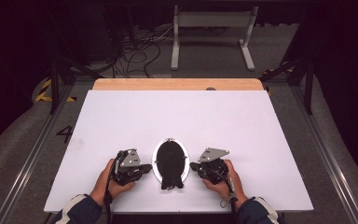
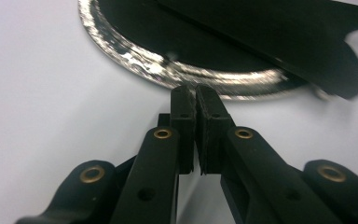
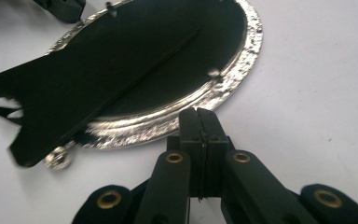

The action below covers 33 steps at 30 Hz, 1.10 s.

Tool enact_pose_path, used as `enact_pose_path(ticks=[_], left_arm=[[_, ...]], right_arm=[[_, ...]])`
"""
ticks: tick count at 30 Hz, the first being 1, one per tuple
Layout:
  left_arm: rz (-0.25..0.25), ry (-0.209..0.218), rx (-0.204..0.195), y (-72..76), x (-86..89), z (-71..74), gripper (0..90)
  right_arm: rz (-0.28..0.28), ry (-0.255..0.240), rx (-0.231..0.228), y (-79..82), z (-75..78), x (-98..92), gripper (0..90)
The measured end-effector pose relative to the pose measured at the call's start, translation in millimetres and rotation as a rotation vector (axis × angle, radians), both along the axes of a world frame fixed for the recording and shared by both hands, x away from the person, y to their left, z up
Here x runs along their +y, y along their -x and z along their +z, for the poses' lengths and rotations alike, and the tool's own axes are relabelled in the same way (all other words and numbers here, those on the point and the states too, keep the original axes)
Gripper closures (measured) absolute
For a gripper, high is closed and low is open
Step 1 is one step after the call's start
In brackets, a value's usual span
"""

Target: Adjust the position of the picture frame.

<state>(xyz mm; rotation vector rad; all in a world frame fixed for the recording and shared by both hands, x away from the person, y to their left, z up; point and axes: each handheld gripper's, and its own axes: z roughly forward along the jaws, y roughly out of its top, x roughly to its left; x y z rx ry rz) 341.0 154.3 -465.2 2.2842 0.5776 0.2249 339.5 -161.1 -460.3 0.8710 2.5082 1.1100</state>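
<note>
An oval picture frame (image 1: 170,161) lies face down near the white table's front edge, showing its black backing and silver rim (image 2: 168,70). A black easel leg (image 3: 74,88) lies across the backing and overhangs the rim towards the person. My left gripper (image 1: 148,167) rests on the table just left of the frame. Its jaws are shut with nothing between them, and the tips (image 2: 195,88) almost touch the rim. My right gripper (image 1: 193,165) sits just right of the frame, also shut and empty, its tips (image 3: 200,111) close to the rim (image 3: 242,65).
The white tabletop (image 1: 191,116) stretches bare beyond the frame to a wooden strip (image 1: 177,84) at the far edge. Behind the table are floor cables (image 1: 135,56) and a white metal stand (image 1: 212,32). The left gripper's tip (image 3: 60,7) shows across the frame in the right gripper view.
</note>
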Motion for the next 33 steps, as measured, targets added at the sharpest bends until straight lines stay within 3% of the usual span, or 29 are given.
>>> enact_pose_path(ticks=[8,21,26,33], left_arm=[[-0.017,0.0,0.004,6.1,-6.8,-0.1,87.2],[-0.039,-0.006,-0.017,-0.8,-23.8,-0.2,89.7],[-0.052,0.02,0.011,-6.0,-23.4,-1.1,90.0],[-0.051,0.015,-0.004,-8.5,-30.7,-1.1,90.0]], right_arm=[[0.056,0.001,0.027,17.0,0.8,0.7,90.0],[0.038,0.005,0.035,17.6,1.9,-9.6,90.0],[0.039,0.001,0.031,19.6,1.3,-9.2,90.0],[0.045,0.002,0.025,21.7,0.9,-5.9,90.0]])
